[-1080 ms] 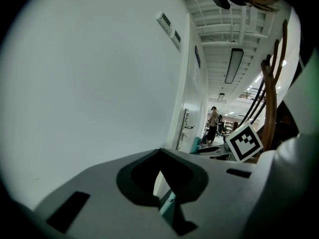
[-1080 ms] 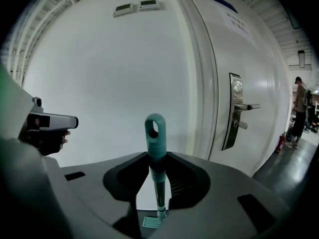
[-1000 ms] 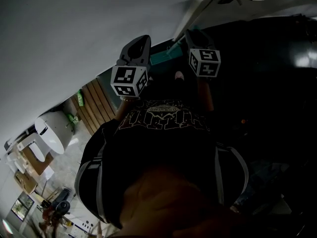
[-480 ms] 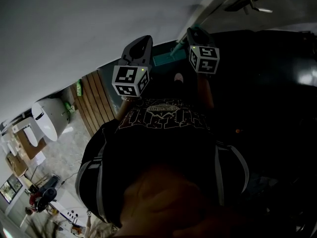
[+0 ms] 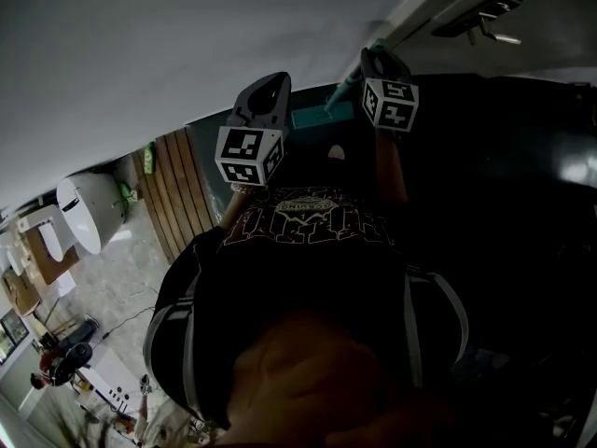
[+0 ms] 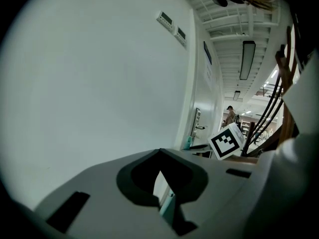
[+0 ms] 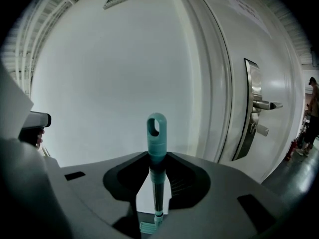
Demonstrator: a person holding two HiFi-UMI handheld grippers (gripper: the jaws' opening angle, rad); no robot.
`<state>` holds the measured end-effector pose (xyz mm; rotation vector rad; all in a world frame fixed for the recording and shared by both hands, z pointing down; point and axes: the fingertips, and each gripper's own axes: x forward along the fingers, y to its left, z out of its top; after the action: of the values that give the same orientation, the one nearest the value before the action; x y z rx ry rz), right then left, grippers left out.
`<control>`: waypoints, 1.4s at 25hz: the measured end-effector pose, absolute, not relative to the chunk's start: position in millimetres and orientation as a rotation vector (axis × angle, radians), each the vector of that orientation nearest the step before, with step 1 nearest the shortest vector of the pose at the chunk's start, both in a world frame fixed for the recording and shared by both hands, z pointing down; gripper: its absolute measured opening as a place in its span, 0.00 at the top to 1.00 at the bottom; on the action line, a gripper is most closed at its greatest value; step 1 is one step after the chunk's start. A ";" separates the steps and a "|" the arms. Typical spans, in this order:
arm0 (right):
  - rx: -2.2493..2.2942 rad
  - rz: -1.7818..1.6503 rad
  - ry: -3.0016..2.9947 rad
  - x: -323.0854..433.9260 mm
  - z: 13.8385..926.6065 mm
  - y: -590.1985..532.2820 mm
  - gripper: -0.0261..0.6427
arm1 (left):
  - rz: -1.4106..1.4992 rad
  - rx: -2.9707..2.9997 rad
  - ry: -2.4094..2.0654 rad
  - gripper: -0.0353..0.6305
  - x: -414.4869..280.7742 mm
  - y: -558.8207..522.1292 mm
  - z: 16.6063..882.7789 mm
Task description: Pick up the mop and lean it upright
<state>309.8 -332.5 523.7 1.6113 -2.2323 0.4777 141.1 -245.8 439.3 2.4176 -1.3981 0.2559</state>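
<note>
Both jaws of my right gripper (image 7: 157,190) are clamping the mop handle (image 7: 156,136), long axis upright, wall (image 7: 99,73) straight ahead; my left gripper (image 6: 160,195) is hanging alongside, jaws barely apart, empty.

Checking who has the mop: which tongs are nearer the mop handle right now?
Right. The right tongs grip the mop handle near its top; the left tongs hover to its left in the head view, apart from it.

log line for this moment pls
right gripper: shut on mop handle | left gripper: open, empty | mop head: down by wall
</note>
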 end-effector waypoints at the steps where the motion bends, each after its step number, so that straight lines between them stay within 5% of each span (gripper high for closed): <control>1: 1.610 0.476 -2.235 309.8 523.7 -335.5 0.79 | 0.254 2.415 -1.400 0.88 141.2 -245.6 439.1; 35: 1.573 0.487 -2.291 307.1 532.3 -411.8 0.79 | 0.256 2.375 -1.421 0.88 158.5 -291.3 445.0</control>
<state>307.1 -411.8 532.3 1.5726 -2.2907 0.4872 158.5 -291.3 445.0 2.3754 -1.4207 0.2563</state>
